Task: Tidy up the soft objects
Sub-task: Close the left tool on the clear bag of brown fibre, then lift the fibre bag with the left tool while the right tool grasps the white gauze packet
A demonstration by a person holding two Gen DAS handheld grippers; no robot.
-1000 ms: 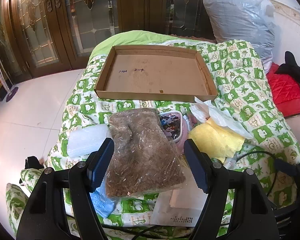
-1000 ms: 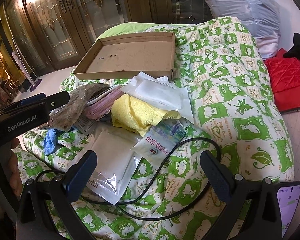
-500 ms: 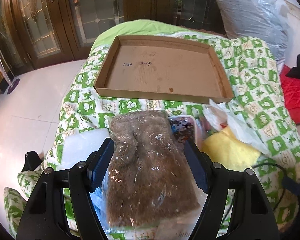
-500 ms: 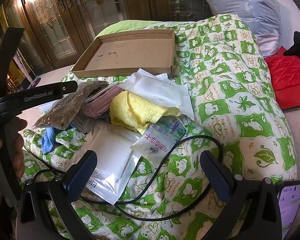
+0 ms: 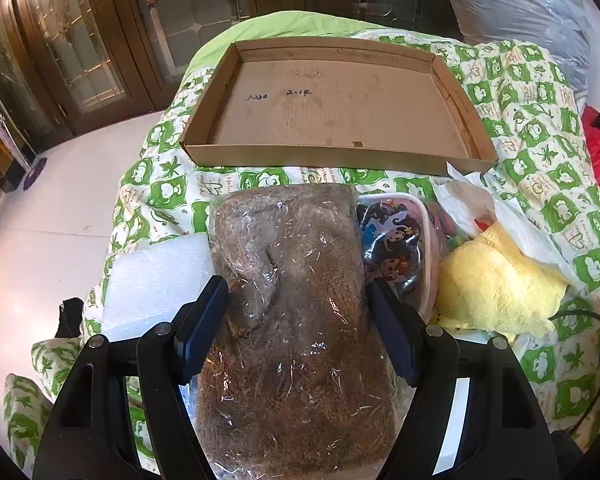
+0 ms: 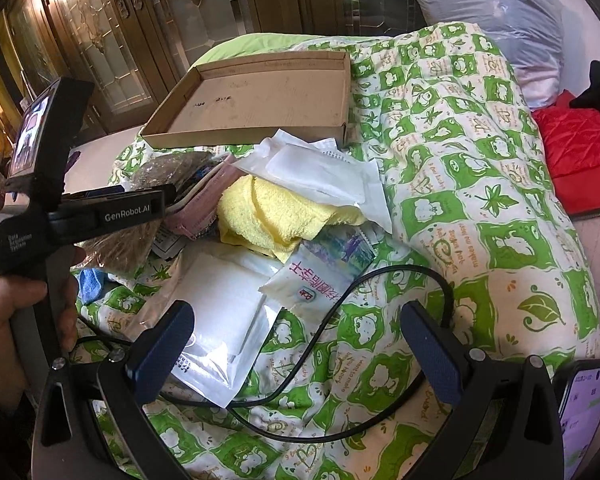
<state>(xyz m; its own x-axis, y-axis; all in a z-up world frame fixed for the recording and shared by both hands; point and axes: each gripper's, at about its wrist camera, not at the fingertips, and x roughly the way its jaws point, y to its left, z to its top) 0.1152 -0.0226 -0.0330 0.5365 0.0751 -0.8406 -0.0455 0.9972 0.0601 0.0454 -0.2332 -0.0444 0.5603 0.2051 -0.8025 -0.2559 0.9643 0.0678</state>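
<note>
Descent of left gripper since a second ago: it closed in on the brown fibre bag, now filling centre-bottom of the left wrist view between its wide, released jaws, pads not pressing. Bag lay on the bed quilt below the empty cardboard tray. Grasp looked imminent. Right gripper hovered, jaws released, above white packets.

Bare tray; cluttered quilt

Both wrist views face down, sharing the cardboard tray
</note>
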